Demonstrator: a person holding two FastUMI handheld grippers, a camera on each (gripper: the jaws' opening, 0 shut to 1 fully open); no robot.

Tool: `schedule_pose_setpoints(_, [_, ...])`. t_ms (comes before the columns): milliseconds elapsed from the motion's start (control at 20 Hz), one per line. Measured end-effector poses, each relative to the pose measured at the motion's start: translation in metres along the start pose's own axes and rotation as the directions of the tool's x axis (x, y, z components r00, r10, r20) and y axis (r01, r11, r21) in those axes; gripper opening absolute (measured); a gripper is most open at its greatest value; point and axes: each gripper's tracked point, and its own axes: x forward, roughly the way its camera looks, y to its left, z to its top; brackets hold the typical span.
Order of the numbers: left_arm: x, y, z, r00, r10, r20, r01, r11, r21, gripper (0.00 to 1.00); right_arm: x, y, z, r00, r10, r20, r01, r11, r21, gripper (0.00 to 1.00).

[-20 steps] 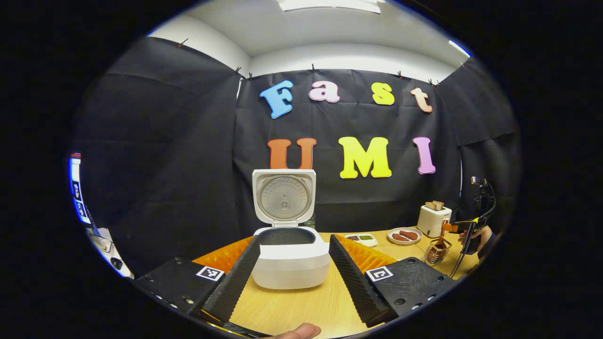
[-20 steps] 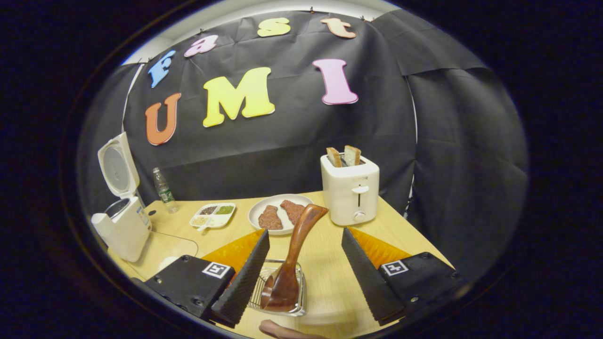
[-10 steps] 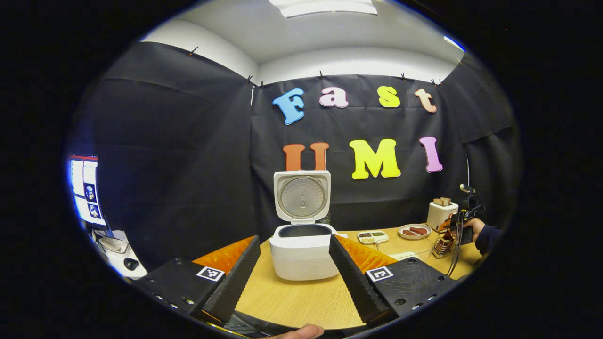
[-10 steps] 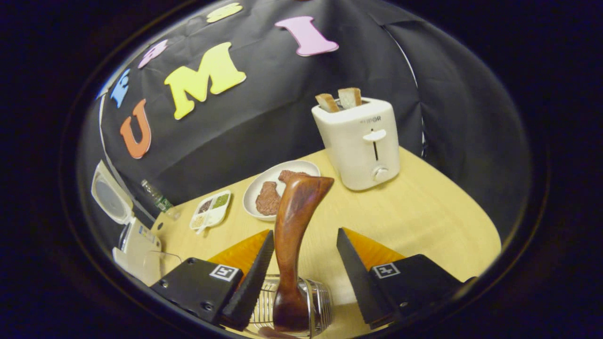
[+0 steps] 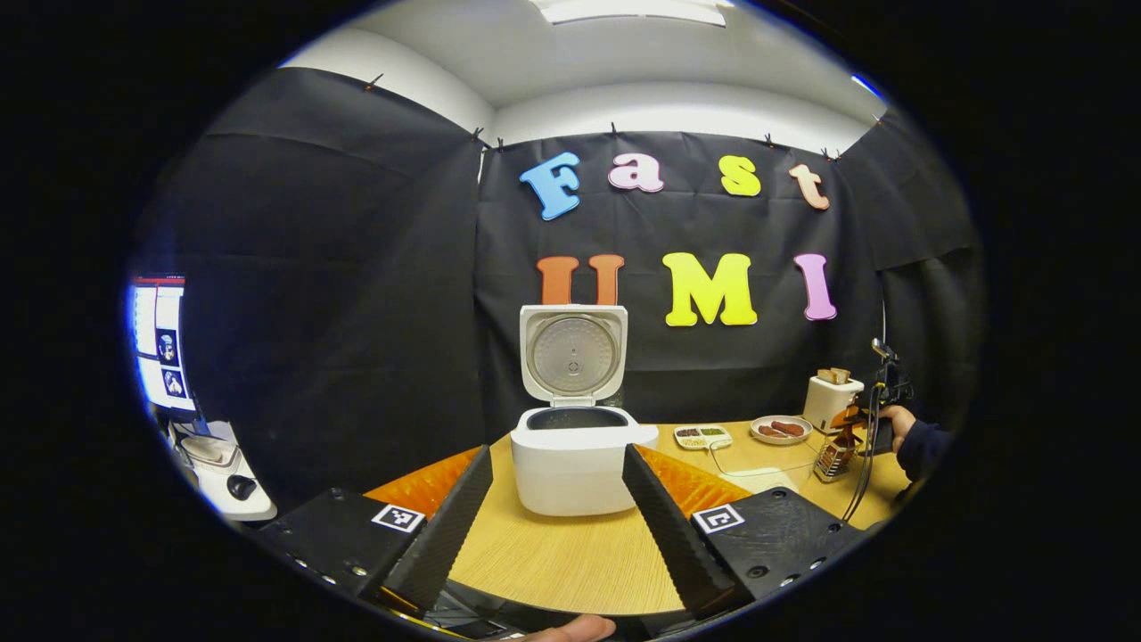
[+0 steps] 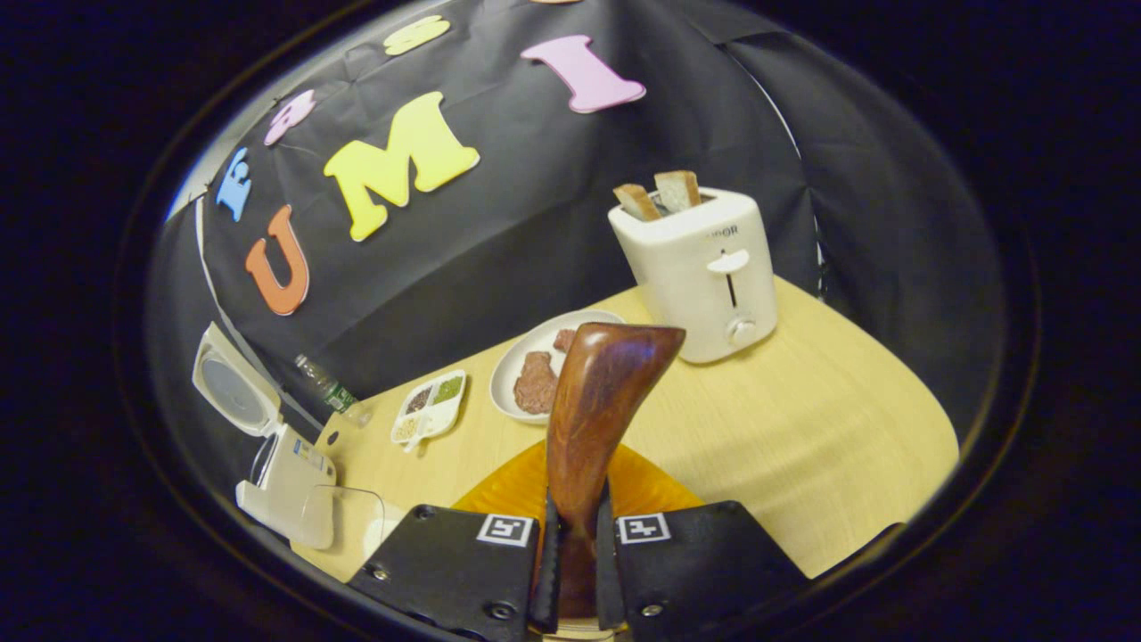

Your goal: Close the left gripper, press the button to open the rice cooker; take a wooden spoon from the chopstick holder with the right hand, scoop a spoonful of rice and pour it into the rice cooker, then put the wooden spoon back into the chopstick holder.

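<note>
Left gripper view: left claw (image 5: pixel 556 499) is sitting released, its ribbed wedge-shaped fingers spread wide over the pale wood-grain surface (image 5: pixel 570 562). The rice cooker (image 5: pixel 575 455), smooth white plastic with rounded corners, is standing between them farther back, its lid up and showing a round metal inner plate. Far right, the chopstick holder (image 5: pixel 833 459), a small wire basket, is sitting near the toaster (image 5: pixel 833 401), with a hand (image 5: pixel 894 426) holding the right claw just above it.

Right gripper view: right claw (image 6: pixel 578 571) is gripping the wooden spoon (image 6: pixel 599 410), both fingers clenched on its glossy dark-brown handle, which is flaring wide at the top. Behind: a white toaster with two bread slices, a round plate (image 6: pixel 513 379) of meat, a divided dish (image 6: pixel 430 406), a bottle (image 6: pixel 328 390).
</note>
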Motion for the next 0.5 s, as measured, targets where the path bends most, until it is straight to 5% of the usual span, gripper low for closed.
schedule_pose_setpoints(400, [-0.017, -0.008, 0.000, 0.998, -0.057, 0.033, 0.056, 0.998, 0.008, 0.94, -0.058, 0.026, 0.048, 0.987, -0.032, 0.158, 0.050, 0.992, -0.112, 0.22])
schedule_pose_setpoints(450, [-0.019, -0.009, 0.000, 0.997, -0.063, 0.035, 0.063, 0.998, 0.004, 0.84, -0.066, 0.035, 0.052, 0.985, -0.027, 0.170, 0.049, 0.991, -0.126, 0.21])
schedule_pose_setpoints(500, [-0.022, -0.010, 0.001, 0.997, -0.068, 0.039, 0.068, 0.998, 0.000, 0.94, -0.073, 0.045, 0.055, 0.983, -0.019, 0.181, 0.045, 0.990, -0.137, 0.21])
